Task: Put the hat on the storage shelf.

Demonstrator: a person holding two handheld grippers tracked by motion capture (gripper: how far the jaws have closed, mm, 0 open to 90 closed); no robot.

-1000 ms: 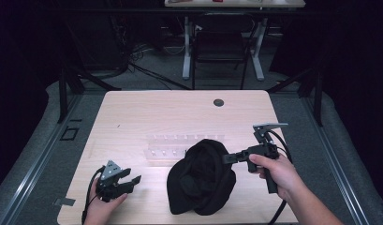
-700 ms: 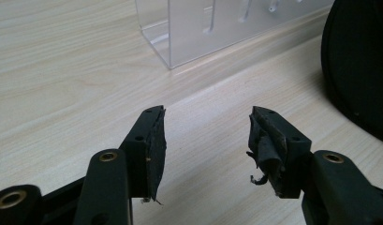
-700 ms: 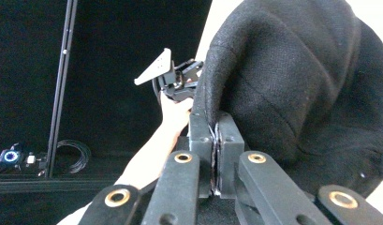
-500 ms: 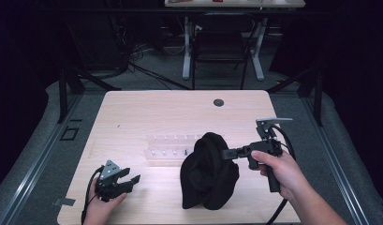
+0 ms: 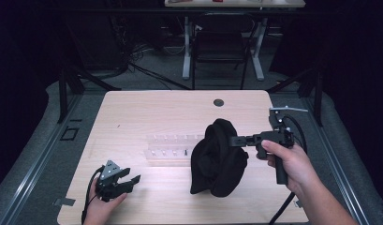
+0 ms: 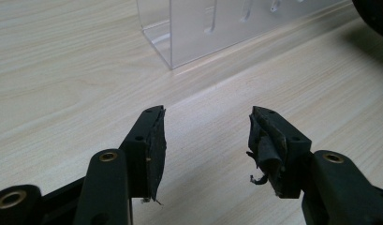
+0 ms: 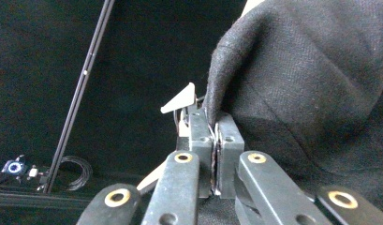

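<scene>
A light wooden table [image 5: 133, 117] carries a clear plastic rack [image 5: 173, 145] near its middle. The right gripper [image 5: 232, 140], held in the person's right hand [image 5: 287, 161], is clamped on the upper edge of a black cloth garment [image 5: 218, 159], which hangs bunched with its lower end resting on the tabletop, just right of the rack. The left gripper [image 5: 130, 180] rests at the near left edge, jaws apart, nothing between them. A small dark round disc [image 5: 218, 102] sits at the far side.

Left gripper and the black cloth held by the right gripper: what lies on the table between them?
In the high view, bare wooden tabletop separates the left gripper from the black cloth; the clear acrylic rack sits farther back.
</scene>
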